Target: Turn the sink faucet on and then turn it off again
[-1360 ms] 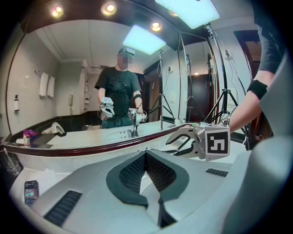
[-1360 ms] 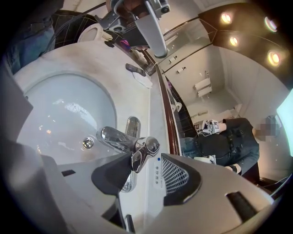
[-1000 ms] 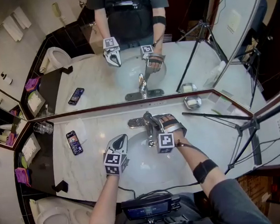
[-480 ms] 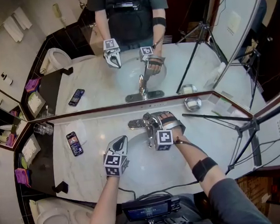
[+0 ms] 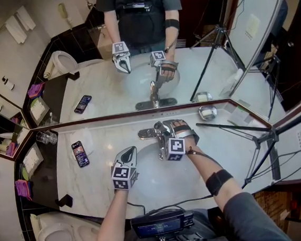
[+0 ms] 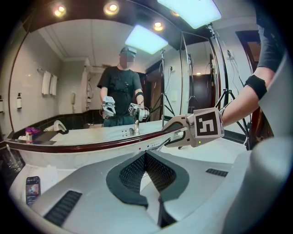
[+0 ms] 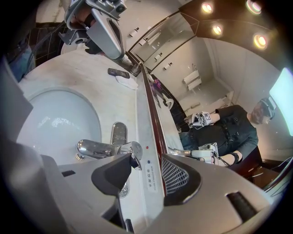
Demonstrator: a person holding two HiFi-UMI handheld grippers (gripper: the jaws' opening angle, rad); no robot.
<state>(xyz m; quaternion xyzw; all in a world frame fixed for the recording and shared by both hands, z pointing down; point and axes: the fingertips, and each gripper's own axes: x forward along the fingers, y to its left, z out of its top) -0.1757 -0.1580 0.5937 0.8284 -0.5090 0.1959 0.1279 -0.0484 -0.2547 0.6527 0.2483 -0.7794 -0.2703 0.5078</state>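
The faucet is noted crosswise at the tips of the parted right tongs; the closed, empty left tongs stand farther off.

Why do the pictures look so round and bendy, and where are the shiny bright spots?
Left gripper view: the wide lens curves the mirror rail, darkens the corners, and the ceiling lights wash out white. Right gripper view: same bulge, spotlights glare at top right, and the chrome faucet glints. Head view: sharpest and evenly lit, only a soft sheen on the counter.
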